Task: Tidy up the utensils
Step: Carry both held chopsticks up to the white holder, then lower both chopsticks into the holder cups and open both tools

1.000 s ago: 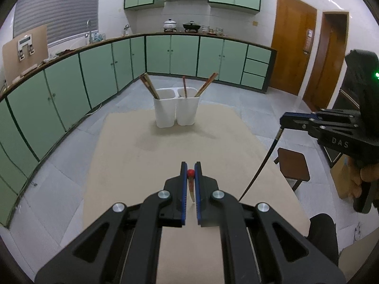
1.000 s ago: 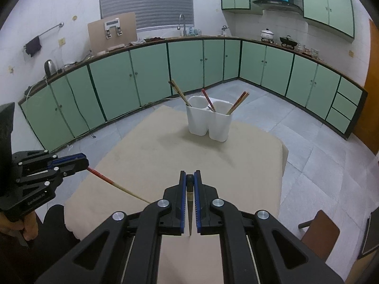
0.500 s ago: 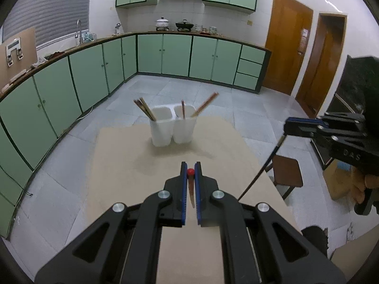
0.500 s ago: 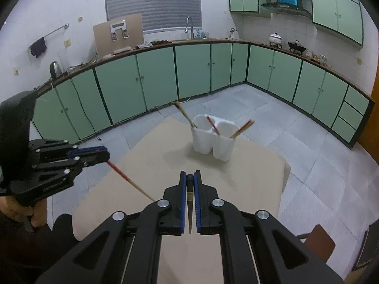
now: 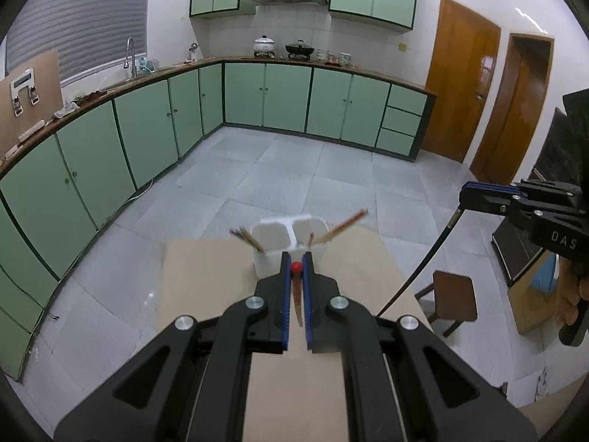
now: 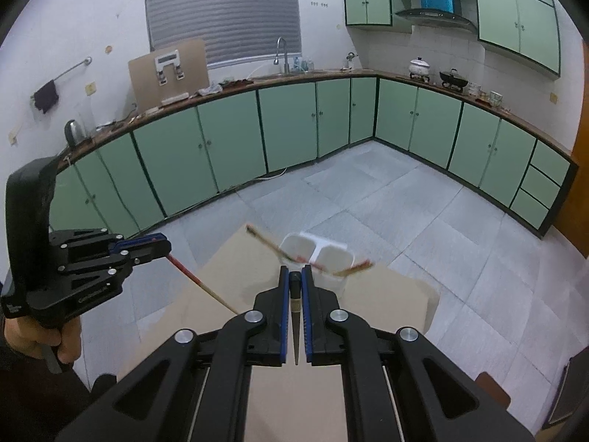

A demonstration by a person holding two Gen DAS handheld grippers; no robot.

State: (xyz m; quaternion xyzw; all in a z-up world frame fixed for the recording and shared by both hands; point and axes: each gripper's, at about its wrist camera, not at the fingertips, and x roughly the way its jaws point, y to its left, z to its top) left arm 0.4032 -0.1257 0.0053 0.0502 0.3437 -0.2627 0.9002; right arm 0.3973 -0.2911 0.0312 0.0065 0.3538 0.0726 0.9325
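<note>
A white two-compartment holder (image 5: 279, 237) stands at the far end of the tan table (image 5: 206, 276), with several chopsticks (image 5: 344, 225) leaning out of it. It also shows in the right wrist view (image 6: 324, 254). My left gripper (image 5: 296, 267) is shut on a red-topped chopstick (image 5: 297, 294) that hangs down, held above the table behind the holder. My right gripper (image 6: 294, 278) is shut on a black chopstick (image 6: 294, 316), also hanging down. Each gripper shows in the other's view, the right one (image 5: 475, 199) with its black chopstick (image 5: 419, 269), the left one (image 6: 154, 248) with its red chopstick (image 6: 198, 283).
Green kitchen cabinets (image 5: 287, 99) line the walls far behind. A small brown stool (image 5: 454, 300) stands on the floor right of the table. Two wooden doors (image 5: 464, 88) are at the back right. Grey tiled floor surrounds the table.
Both grippers have risen and tilted up, each still holding its chopstick. The holder and table now sit lower in both views, partly behind the fingertips.
</note>
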